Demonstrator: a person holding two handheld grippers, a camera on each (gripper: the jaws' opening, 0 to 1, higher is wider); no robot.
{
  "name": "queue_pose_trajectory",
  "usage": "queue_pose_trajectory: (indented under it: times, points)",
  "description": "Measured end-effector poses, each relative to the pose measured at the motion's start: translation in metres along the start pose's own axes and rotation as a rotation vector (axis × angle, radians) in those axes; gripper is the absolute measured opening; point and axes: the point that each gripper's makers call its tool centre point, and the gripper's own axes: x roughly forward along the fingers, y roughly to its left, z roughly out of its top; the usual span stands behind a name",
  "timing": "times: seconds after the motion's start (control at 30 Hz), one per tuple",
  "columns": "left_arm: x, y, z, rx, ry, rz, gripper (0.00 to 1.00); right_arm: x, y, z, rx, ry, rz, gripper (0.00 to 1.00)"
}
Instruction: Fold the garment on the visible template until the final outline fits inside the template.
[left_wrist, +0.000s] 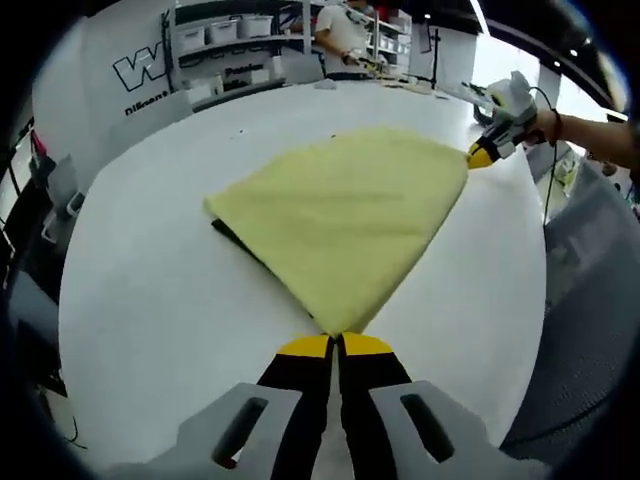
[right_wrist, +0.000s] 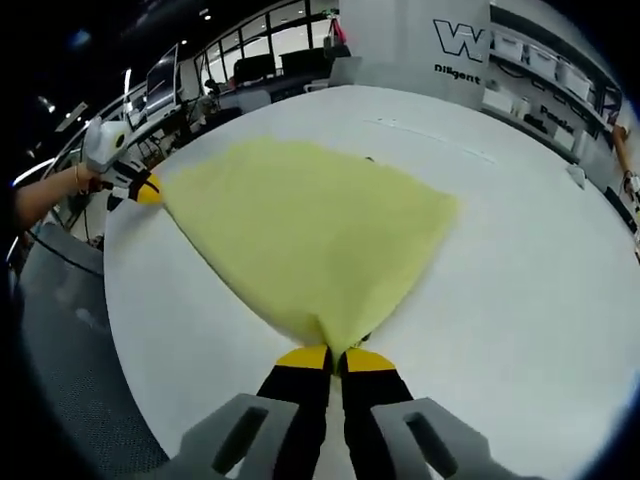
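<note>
— Yellow cloth, soft and thin, that's the garment lying out on the white table, and both tongs have it by a corner. See the left gripper? Jaws pressed tight together, clenched on the near tip of the fabric.

— And the other one?

— Same story. In the right gripper view, the right gripper is pinched closed on its own corner of the garment, with the cloth fanning away from it. Across the table you can spot that gripper in the left gripper view, at the far right corner, a hand behind it.

— So where's the template?

— Under the cloth, I'd say. A dark edge peeks out along the left side of the garment; I can't tell more than that.

— What makes this fold come off cleanly?

— My guess: lift both corners together, keep the edge between them taut so nothing sags, carry it over level, and lay it down square to that dark edge. Let one side lag and the fold goes crooked, spilling outside the outline.

— Any bins in play?

— Pale storage boxes on the shelves beyond the table, near a person. What they hold, I can't make out from here.
</note>
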Motion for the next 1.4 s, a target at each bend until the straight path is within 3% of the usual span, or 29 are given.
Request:
queue_pose_trajectory:
  times: [0.17,0.33,0.4,0.47,0.57,0.7,0.77,0.9,1.0,1.13,1.23,1.3,1.4]
  points:
    - [-0.001,-0.005,-0.005,0.010,0.014,-0.002,0.05,-0.001,0.003,-0.003,0.007,0.003,-0.004,0.00]
    - [-0.001,-0.005,-0.007,-0.032,0.025,-0.005,0.05,-0.002,0.006,-0.009,0.025,0.016,0.004,0.00]
    - [0.000,-0.008,-0.011,-0.102,0.050,-0.027,0.05,-0.002,0.005,-0.008,0.034,0.010,0.004,0.00]
    - [0.000,-0.008,-0.013,-0.123,0.062,-0.023,0.05,-0.004,0.005,-0.010,0.042,0.021,0.010,0.00]
    - [-0.004,-0.004,-0.010,-0.138,0.035,-0.008,0.12,-0.008,0.005,-0.004,0.074,-0.002,0.019,0.10]
    - [-0.015,0.005,-0.007,-0.186,0.043,0.003,0.26,-0.013,-0.002,0.004,0.129,-0.016,0.009,0.34]
    - [-0.022,0.011,-0.001,-0.184,0.046,0.023,0.32,-0.014,-0.006,0.008,0.158,-0.027,0.003,0.39]
    - [-0.028,0.030,0.019,-0.214,-0.014,0.048,0.42,-0.014,-0.015,0.025,0.234,-0.074,0.018,0.44]
    - [-0.026,0.045,0.029,-0.228,-0.032,0.085,0.45,-0.013,-0.020,0.033,0.236,-0.074,0.005,0.48]
    - [-0.022,0.056,0.041,-0.258,-0.053,0.100,0.40,-0.011,-0.028,0.050,0.242,-0.090,-0.012,0.52]
    - [-0.014,0.069,0.048,-0.295,-0.059,0.144,0.52,-0.006,-0.033,0.062,0.262,-0.103,-0.014,0.53]
    - [-0.007,0.072,0.052,-0.307,-0.049,0.140,0.57,-0.001,-0.038,0.069,0.280,-0.105,-0.025,0.54]
    - [-0.001,0.077,0.058,-0.336,-0.062,0.142,0.58,0.006,-0.045,0.080,0.285,-0.109,-0.034,0.53]
